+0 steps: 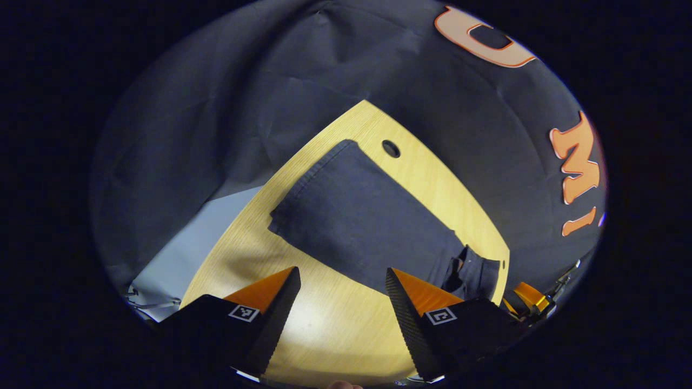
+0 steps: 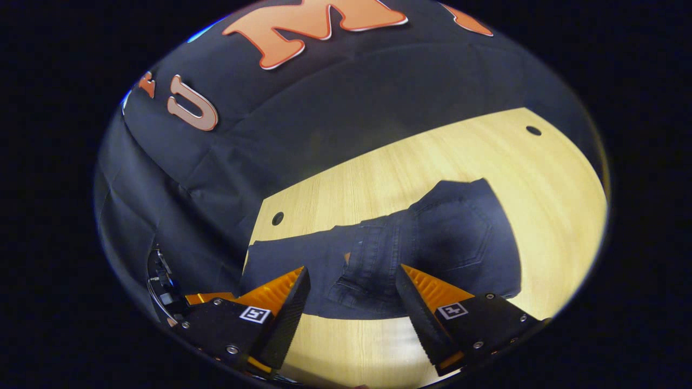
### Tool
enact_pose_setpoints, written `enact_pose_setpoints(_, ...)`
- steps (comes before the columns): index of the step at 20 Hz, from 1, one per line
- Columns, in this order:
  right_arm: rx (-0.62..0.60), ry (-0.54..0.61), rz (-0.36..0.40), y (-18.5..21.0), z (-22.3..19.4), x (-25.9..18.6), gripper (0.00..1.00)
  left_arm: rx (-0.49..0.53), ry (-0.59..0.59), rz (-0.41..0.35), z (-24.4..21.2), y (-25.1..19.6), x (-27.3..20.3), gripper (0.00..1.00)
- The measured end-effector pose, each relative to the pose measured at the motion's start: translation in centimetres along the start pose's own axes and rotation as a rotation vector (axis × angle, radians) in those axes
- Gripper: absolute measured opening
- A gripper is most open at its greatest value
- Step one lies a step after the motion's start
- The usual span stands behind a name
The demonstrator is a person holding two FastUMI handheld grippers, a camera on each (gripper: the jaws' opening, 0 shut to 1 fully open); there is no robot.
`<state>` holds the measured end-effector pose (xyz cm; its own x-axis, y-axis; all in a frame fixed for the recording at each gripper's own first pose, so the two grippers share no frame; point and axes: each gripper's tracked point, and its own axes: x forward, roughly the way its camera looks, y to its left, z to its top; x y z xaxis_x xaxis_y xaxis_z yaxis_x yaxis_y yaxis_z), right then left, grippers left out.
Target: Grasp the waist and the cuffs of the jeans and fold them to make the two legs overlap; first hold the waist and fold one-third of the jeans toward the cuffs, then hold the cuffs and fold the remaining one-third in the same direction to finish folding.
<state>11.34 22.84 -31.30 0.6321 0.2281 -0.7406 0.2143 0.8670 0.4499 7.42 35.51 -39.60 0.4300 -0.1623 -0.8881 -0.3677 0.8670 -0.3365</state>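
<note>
Dark blue jeans [image 1: 357,216] lie flat on the light wooden table [image 1: 324,324], legs laid one over the other. In the left gripper view the cuff end sits at the upper left and the waist at the lower right. My left gripper [image 1: 341,281] is open above the table, just short of the jeans' near edge, nothing between its fingers. In the right gripper view the jeans [image 2: 411,243] show the waist and back pocket. My right gripper [image 2: 352,278] is open, hovering over the waist area near the table's end, holding nothing.
The table [image 2: 421,162] has small round holes [image 1: 390,148] near its edges. Black cloth walls stand behind the table. A pale floor [image 1: 184,254] shows past the table's far left edge. Some metal gear [image 1: 535,300] sits beyond the table end.
</note>
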Motion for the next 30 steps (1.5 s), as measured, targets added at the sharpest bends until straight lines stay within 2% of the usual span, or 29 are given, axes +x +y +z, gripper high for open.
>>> enact_pose_setpoints(3, -0.016, -0.057, -0.008, -0.4, 0.8, -2.7, 0.98, -0.017, 0.076, 0.112, -0.5, 1.8, 2.3, 0.95)
enact_pose_setpoints(5, -0.015, -0.098, -0.022, -1.0, 1.4, -4.2, 0.99, -0.042, 0.113, 0.162, -0.6, 2.6, 3.6, 0.95)
enact_pose_setpoints(8, 0.014, -0.148, -0.041, -2.2, 1.9, -6.3, 0.99, -0.104, 0.143, 0.184, 0.4, 2.2, 5.0, 0.96)
enact_pose_setpoints(13, 0.070, -0.174, -0.054, -4.4, 1.7, -8.4, 0.99, -0.211, 0.187, 0.314, 1.9, 3.3, 7.1, 0.96)
enact_pose_setpoints(14, 0.069, -0.179, -0.066, -4.9, 1.8, -8.6, 0.98, -0.231, 0.181, 0.311, 2.5, 2.9, 7.3, 0.93)
enact_pose_setpoints(19, 0.057, -0.185, -0.062, -5.8, 3.0, -9.6, 0.98, -0.287, 0.192, 0.431, 3.0, 3.2, 8.4, 0.96)
enact_pose_setpoints(22, 0.062, -0.166, -0.033, -5.7, 3.3, -9.3, 0.98, -0.268, 0.183, 0.484, 3.3, 3.2, 8.5, 0.96)
enact_pose_setpoints(26, 0.039, -0.154, 0.005, -5.8, 4.3, -8.8, 0.99, -0.213, 0.169, 0.486, 3.4, 2.9, 8.9, 0.96)
enact_pose_setpoints(28, 0.031, -0.145, 0.023, -5.9, 4.5, -8.7, 0.98, -0.138, 0.133, 0.474, 3.9, 2.3, 8.9, 0.94)
enact_pose_setpoints(29, 0.025, -0.143, 0.025, -6.1, 4.6, -8.8, 0.99, -0.101, 0.109, 0.457, 4.2, 2.3, 9.3, 0.81)
enact_pose_setpoints(30, 0.015, -0.140, 0.033, -6.3, 4.6, -9.0, 0.99, -0.061, 0.083, 0.438, 4.4, 1.8, 9.6, 0.80)
